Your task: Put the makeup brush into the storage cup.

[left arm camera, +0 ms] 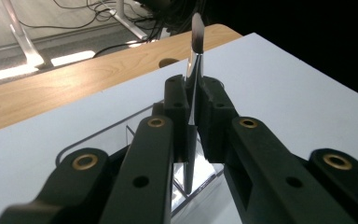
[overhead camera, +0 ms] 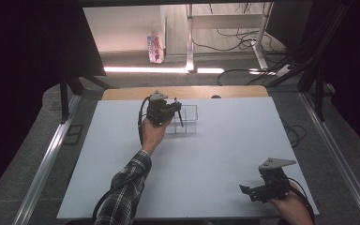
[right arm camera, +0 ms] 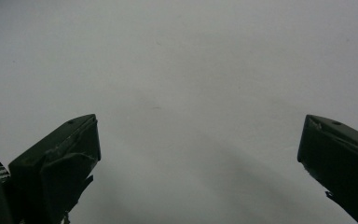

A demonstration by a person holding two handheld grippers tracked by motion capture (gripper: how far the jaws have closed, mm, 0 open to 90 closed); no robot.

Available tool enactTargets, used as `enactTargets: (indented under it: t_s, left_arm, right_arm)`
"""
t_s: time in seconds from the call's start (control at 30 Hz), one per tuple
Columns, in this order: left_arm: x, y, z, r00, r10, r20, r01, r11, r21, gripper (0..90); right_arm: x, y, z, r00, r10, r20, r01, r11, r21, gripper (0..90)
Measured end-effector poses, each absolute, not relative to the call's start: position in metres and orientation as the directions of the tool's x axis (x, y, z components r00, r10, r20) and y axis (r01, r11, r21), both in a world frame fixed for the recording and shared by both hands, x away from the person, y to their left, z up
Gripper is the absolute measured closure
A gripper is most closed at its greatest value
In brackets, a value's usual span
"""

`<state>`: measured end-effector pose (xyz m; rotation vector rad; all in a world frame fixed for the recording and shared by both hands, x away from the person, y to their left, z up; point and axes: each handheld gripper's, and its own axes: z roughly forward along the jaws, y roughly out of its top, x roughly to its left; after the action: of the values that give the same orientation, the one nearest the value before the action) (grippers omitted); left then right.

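In the high view my left gripper (overhead camera: pixel 177 108) is held over a clear plastic box with compartments (overhead camera: pixel 190 120) at the back middle of the white board (overhead camera: pixel 215 154). It is shut on a slim brush (overhead camera: pixel 180 118) whose dark handle points down toward the box. In the left gripper view the brush (left arm camera: pixel 195 60) stands upright between the pressed jaws of the left gripper (left arm camera: pixel 193 91), with its bristle tip up and silver ferrule showing; the box's rim (left arm camera: pixel 98 137) lies below. My right gripper (overhead camera: pixel 244 190) rests open at the front right, and the right gripper (right arm camera: pixel 198 135) has nothing between its jaws.
A wooden tabletop edge (overhead camera: pixel 122 93) runs behind the white board. Metal rails (overhead camera: pixel 47 159) flank both sides. On the floor beyond are a small carton (overhead camera: pixel 155 48), desk legs and loose cables (overhead camera: pixel 243 40).
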<state>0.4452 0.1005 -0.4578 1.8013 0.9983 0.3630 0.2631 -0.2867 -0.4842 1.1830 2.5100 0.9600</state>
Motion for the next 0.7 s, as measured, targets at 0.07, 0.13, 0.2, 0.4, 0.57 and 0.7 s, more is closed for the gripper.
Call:
enactTargets:
  t_s: [0.07, 0.13, 0.2, 0.4, 0.57, 0.7]
  left_arm:
    - [0.4455, 0.0988, -0.4601, 0.614, 0.767, -0.188, 0.468, -0.162, 0.869, 83.0]
    - [0.4459, 0.0972, -0.4623, 0.616, 0.766, -0.185, 0.471, -0.17, 0.865, 82.9]
    - [0.4461, 0.0957, -0.4641, 0.616, 0.766, -0.182, 0.475, -0.177, 0.862, 82.7]
    - [0.4453, 0.0951, -0.4615, 0.621, 0.77, -0.142, 0.458, -0.211, 0.864, 60.7]
    - [0.4472, 0.0992, -0.4569, 0.62, 0.771, -0.147, 0.461, -0.207, 0.863, 26.7]
    - [0.4484, 0.1032, -0.4562, 0.621, 0.765, -0.171, 0.473, -0.191, 0.86, 6.7]
  right_arm:
    - [0.263, -0.2866, -0.4844, -0.659, 0.747, 0.086, 0.615, 0.469, 0.634, 0.0]
    - [0.263, -0.2865, -0.4847, -0.661, 0.746, 0.084, 0.614, 0.473, 0.632, 0.0]
    - [0.263, -0.2862, -0.4851, -0.662, 0.745, 0.083, 0.613, 0.474, 0.631, 0.0]
    - [0.2628, -0.2856, -0.4859, -0.664, 0.744, 0.08, 0.614, 0.481, 0.626, 0.0]
    - [0.2628, -0.2855, -0.4859, -0.664, 0.744, 0.077, 0.613, 0.482, 0.626, 0.0]
    - [0.2627, -0.2855, -0.4855, -0.664, 0.744, 0.076, 0.612, 0.483, 0.626, 0.0]
